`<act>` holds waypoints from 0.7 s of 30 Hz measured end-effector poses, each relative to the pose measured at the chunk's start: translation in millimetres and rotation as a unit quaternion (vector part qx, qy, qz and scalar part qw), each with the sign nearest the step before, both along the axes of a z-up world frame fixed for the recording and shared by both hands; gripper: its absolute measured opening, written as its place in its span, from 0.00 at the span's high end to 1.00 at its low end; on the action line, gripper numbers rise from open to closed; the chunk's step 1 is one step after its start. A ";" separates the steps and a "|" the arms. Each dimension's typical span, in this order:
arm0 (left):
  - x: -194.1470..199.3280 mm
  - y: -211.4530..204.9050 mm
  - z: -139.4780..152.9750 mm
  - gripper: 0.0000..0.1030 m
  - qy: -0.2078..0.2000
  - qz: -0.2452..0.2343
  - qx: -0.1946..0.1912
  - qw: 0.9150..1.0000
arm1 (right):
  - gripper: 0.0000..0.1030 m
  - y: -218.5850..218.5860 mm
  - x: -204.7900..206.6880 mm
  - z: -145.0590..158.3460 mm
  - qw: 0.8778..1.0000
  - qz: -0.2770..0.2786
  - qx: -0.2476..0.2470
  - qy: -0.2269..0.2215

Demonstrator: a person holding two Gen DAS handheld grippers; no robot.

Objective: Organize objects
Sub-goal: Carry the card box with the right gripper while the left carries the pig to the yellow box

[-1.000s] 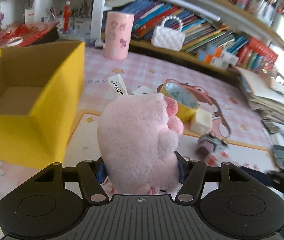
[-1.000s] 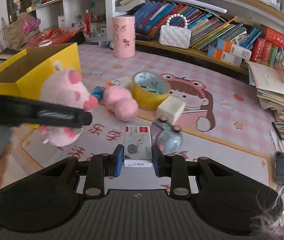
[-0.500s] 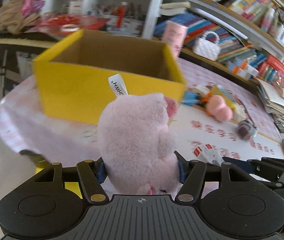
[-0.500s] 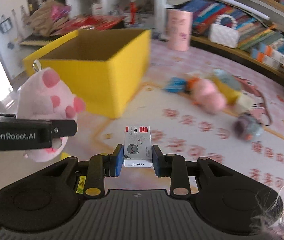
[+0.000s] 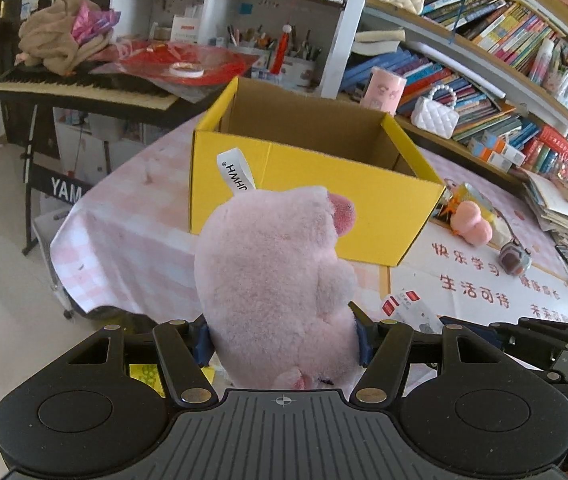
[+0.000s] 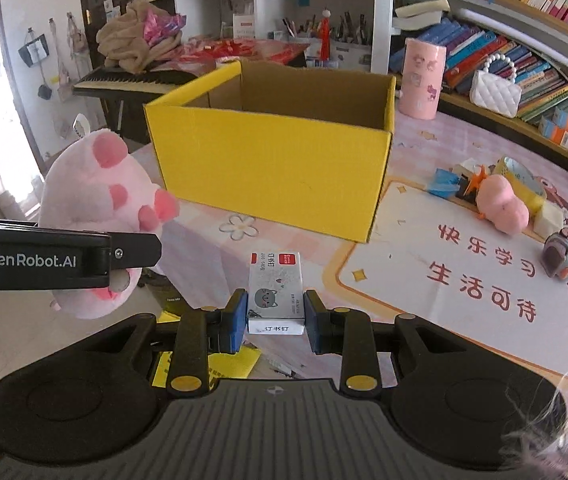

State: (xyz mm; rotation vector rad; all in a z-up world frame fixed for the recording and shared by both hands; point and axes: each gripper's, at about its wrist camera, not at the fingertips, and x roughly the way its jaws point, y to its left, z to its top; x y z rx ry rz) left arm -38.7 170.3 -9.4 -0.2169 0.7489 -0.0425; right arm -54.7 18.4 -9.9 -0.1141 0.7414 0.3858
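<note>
Having swung from the cluttered middle of the bench to its near edge, both grippers now face the yellow box [image 6: 272, 168], left jaws clamping the pink plush paw [image 5: 276, 284], right jaws shut on the staple box [image 6: 276, 294], both loads ready for depositing.

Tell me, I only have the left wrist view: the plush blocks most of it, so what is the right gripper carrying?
Observer: The right gripper is shut on a small white staple box with a grey cat face printed on it.
Operator: Which side of my plush faces the right camera?
Observer: The pink plush paw shows its pad side there, with darker pink toe pads, clamped in the left gripper.
Operator: Anything left near the yellow box that I can't see well?
Observer: Right of the yellow box, a blue scrap lies on the mat beside an orange piece and a pink squishy toy.
</note>
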 end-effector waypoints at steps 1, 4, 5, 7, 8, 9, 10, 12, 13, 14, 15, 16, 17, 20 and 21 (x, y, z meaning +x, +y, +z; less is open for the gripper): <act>-0.1 1.0 0.6 0.39 -0.002 -0.003 -0.001 1.000 | 0.73 2.1 -1.2 1.7 1.000 -0.001 -0.001 -0.003; -1.0 3.4 0.5 0.39 -0.006 -0.012 -0.004 1.000 | 0.73 5.8 -4.9 5.7 1.000 -0.006 -0.007 -0.010; -0.4 3.6 1.3 0.39 -0.008 -0.015 -0.004 1.000 | 0.73 6.8 -5.3 6.7 1.000 -0.009 -0.009 -0.012; -0.6 4.2 2.9 0.39 -0.014 -0.019 -0.005 1.000 | 0.73 7.7 -6.3 7.8 1.000 -0.013 -0.010 -0.014; -0.4 3.6 3.6 0.39 -0.017 -0.020 -0.005 1.000 | 0.73 8.0 -6.4 8.3 1.000 -0.015 -0.011 -0.015; -0.4 3.7 4.1 0.39 -0.019 -0.023 -0.004 1.000 | 0.73 8.3 -6.6 8.8 1.000 -0.017 -0.011 -0.016; -0.3 3.3 4.7 0.39 -0.021 -0.025 -0.003 0.999 | 0.73 8.2 -7.0 9.3 1.000 -0.019 -0.012 -0.016; -0.5 3.2 6.1 0.39 -0.025 -0.029 -0.003 0.999 | 0.73 8.4 -6.2 10.5 1.000 -0.021 -0.013 -0.017; -0.4 3.1 6.9 0.39 -0.027 -0.030 -0.002 0.999 | 0.73 8.3 -5.9 10.8 1.000 -0.023 -0.013 -0.017; -0.4 3.1 8.1 0.39 -0.029 -0.031 0.000 0.999 | 0.73 8.7 -5.4 11.1 0.999 -0.024 -0.013 -0.017; -0.4 3.3 8.9 0.39 -0.031 -0.032 0.000 0.999 | 0.73 9.2 -4.9 11.7 0.999 -0.025 -0.014 -0.017; -0.5 4.0 9.5 0.39 -0.033 -0.032 -0.001 0.999 | 0.73 9.9 -4.7 12.0 0.999 -0.027 -0.013 -0.017; -0.5 4.5 10.1 0.39 -0.034 -0.031 -0.001 0.999 | 0.73 10.6 -4.0 12.5 0.999 -0.028 -0.012 -0.018; 0.3 7.6 11.3 0.39 -0.036 -0.030 0.000 0.999 | 0.73 11.0 -3.1 13.2 0.999 -0.030 -0.010 -0.016; 0.6 8.6 11.9 0.39 -0.037 -0.029 0.001 0.999 | 0.73 11.3 -2.3 13.4 0.999 -0.032 -0.009 -0.015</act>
